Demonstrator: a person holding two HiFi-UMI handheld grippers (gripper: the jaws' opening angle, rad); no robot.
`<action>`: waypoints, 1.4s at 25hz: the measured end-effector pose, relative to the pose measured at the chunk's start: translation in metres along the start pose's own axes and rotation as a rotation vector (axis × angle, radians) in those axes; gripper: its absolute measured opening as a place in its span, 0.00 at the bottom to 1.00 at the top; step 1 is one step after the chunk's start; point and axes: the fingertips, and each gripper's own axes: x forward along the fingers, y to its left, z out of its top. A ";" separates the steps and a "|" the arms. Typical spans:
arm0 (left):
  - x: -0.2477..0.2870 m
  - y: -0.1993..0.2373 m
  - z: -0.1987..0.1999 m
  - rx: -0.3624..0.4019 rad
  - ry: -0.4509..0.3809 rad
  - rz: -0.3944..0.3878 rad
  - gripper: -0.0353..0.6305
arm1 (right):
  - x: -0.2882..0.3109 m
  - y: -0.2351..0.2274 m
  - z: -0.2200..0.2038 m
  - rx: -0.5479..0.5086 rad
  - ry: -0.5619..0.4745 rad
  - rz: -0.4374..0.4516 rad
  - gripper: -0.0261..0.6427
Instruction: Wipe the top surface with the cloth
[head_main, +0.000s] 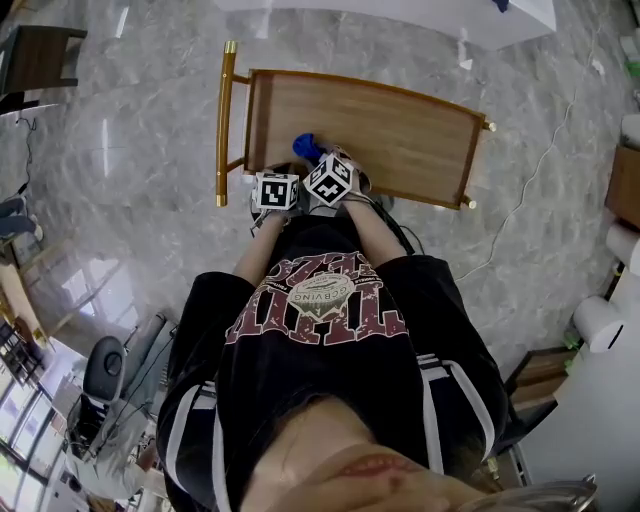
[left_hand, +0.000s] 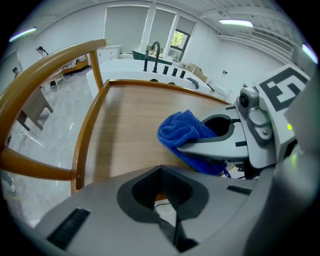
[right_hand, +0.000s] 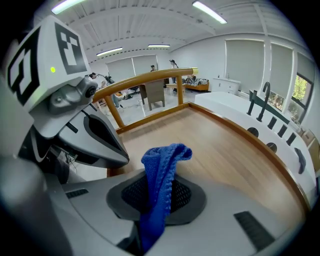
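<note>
Right gripper (right_hand: 156, 202) is clamped tight on the cloth (right_hand: 162, 160) over the top (head_main: 400, 135), left gripper (left_hand: 162, 200) is closed up, empty.

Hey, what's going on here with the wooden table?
A person stands over a wooden top with a raised rim, a gripper in each hand. The right gripper is shut on a blue cloth, held over the top's near edge. The left gripper, beside it, is shut with nothing in it. Whether the cloth touches the wood is unclear.
</note>
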 end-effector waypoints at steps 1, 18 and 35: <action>0.001 -0.003 0.001 0.011 0.003 -0.006 0.13 | -0.003 -0.001 -0.003 0.008 0.001 -0.007 0.14; 0.027 -0.078 0.008 0.192 0.052 -0.113 0.13 | -0.051 -0.032 -0.062 0.163 -0.011 -0.121 0.14; 0.051 -0.127 0.023 0.351 0.100 -0.173 0.13 | -0.082 -0.062 -0.100 0.282 -0.014 -0.195 0.14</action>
